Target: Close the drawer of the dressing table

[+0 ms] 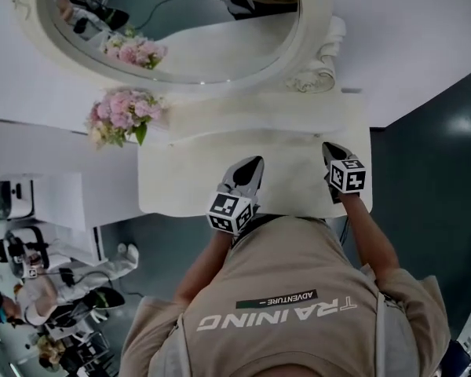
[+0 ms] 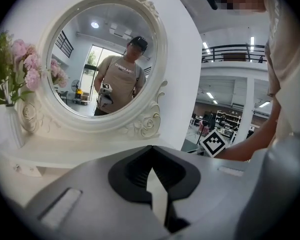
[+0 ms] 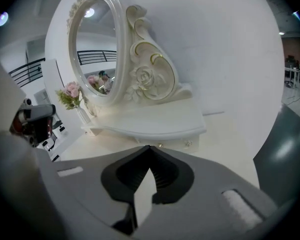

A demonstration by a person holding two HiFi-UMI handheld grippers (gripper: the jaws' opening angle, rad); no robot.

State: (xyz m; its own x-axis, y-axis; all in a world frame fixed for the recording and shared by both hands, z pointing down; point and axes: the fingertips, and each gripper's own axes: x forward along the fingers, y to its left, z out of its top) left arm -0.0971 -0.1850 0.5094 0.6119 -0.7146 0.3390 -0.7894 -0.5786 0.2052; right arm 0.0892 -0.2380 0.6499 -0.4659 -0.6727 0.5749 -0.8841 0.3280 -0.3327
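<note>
The white dressing table [image 1: 180, 181] stands against the wall, with its oval mirror [image 1: 180, 22] behind a raised shelf [image 1: 243, 116]. Small knobbed drawer fronts [image 3: 188, 143] sit flush under that shelf in the right gripper view. No open drawer shows in any view, and my body hides the table's front edge. My left gripper [image 1: 255, 162] hovers over the tabletop near the front, shut with nothing in it [image 2: 151, 146]. My right gripper [image 1: 328, 146] is over the table's right side, also shut and empty [image 3: 149, 146]. Its marker cube [image 2: 212, 142] shows in the left gripper view.
A vase of pink flowers [image 1: 119, 118] stands at the table's back left corner. Dark floor [image 1: 432, 179] lies to the right of the table. People and equipment [image 1: 39, 281] are at the lower left, beside a white cabinet [image 1: 59, 199].
</note>
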